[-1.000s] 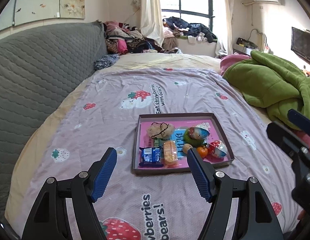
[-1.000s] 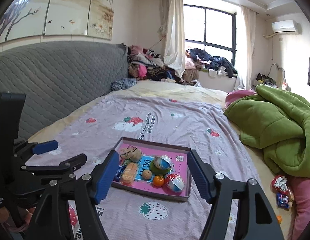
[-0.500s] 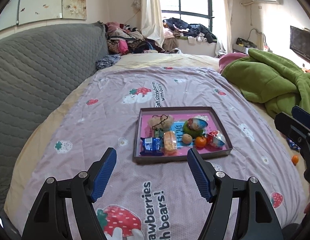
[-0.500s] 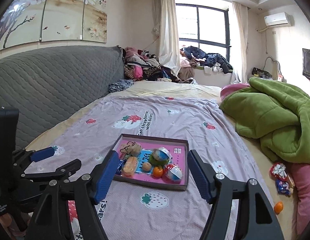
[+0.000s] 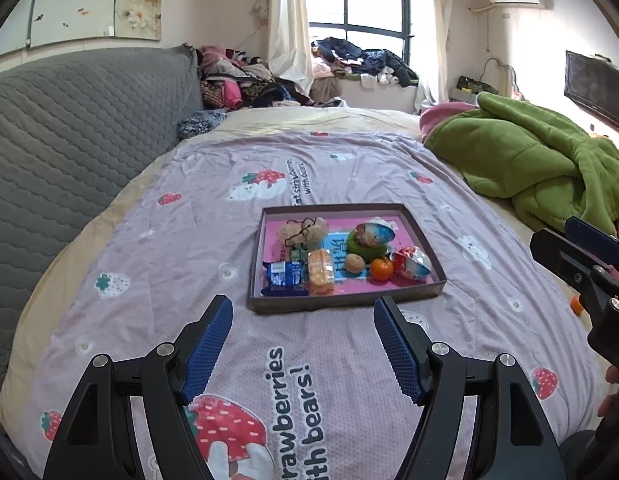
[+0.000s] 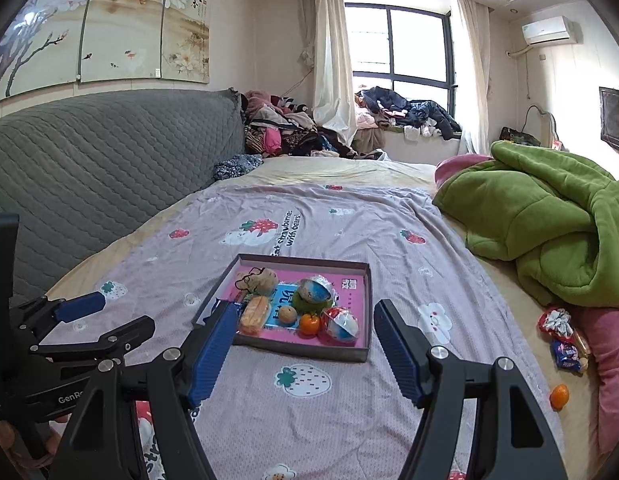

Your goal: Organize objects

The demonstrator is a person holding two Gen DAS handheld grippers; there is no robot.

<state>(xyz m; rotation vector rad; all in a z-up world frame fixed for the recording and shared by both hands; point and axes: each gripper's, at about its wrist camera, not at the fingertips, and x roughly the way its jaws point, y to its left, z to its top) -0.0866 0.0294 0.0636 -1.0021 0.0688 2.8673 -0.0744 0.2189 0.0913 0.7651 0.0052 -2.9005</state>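
Currently both grippers hang above the strawberry-print bedspread (image 5: 333, 168) with nothing between their blue pads. The left gripper (image 5: 303, 344) is spread wide, released, pointed at the near wall of the shallow tray (image 5: 341, 304). The right gripper (image 6: 303, 346) is likewise spread and empty, offset slightly to the tray's right.

The tray lies flat in the middle of the bed and already carries a blue wrapped snack (image 5: 283, 274), a yellow cracker pack (image 5: 320, 270), a walnut-like nut (image 5: 354, 263), an orange fruit (image 5: 381, 269) and two foil-wrapped eggs (image 5: 412, 263).

Loose items lie well apart from the tray at the right edge of the bed, below the green blanket (image 6: 549, 224): a small orange (image 6: 559, 396), a blue packet (image 6: 566, 354) and a red-and-white wrapper (image 6: 555, 320).

Recommended procedure, as a judgement:
1. Assign the right gripper to the loose items; it is the nearer tool.
2. Take the small orange first. It is round and may roll on soft bedding, so descend from directly above and close across its widest part.
3. Grip packets by a flat edge, lightly, to avoid crushing.
4. Release low over a bare pink patch of the tray floor.
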